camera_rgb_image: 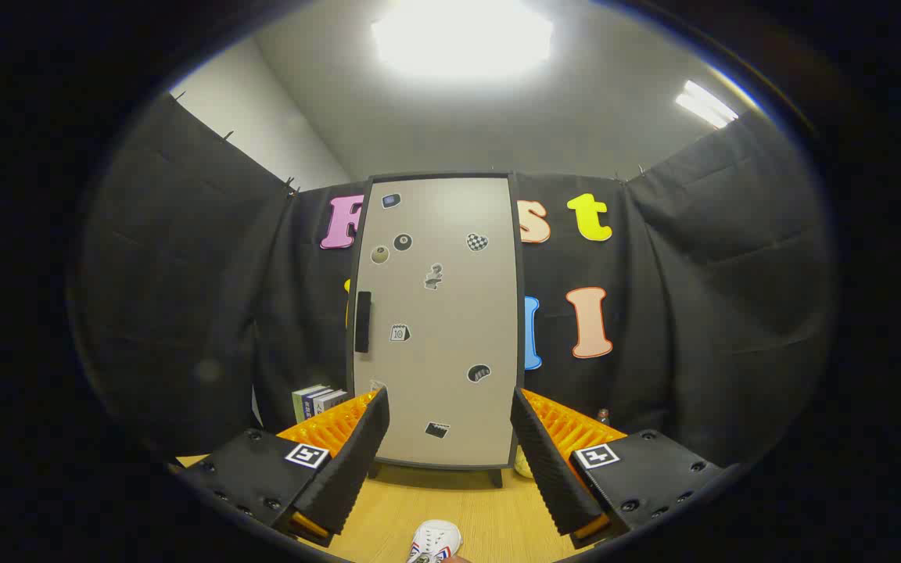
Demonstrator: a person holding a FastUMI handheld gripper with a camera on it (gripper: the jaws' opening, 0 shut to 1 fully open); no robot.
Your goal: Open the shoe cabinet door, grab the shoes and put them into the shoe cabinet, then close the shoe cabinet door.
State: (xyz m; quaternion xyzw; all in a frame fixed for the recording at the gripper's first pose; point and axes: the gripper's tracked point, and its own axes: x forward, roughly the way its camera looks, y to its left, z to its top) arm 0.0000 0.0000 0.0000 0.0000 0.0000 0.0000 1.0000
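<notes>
**Open tongs face a closed shoe cabinet**

From my remote seat I see the gripper [449, 434] with its two fingers [353, 457] spread wide, holding nothing, the gap between them bare. Between the fingers and closest to the camera, a white shoe [435, 541] with laces and a touch of red and blue trim sits on the wooden floor [489, 512], not touching either finger. Just ahead of the fingertips stands the shoe cabinet [439, 320], upright on short dark legs, its pale door shut inside a dark frame. A black handle [363, 321] runs vertically along the door's left edge, and small stickers [477, 242] are scattered across the panel. To the left of the cabinet's base, beyond the left finger, a few books [317, 401] stand upright. To the right of the base, a small pale round object [522, 467] peeks out beside the right finger; I cannot tell what it is. Black cloth [200, 297] drapes the booth on both sides, and a bright ceiling light [462, 39] glares overhead
</notes>
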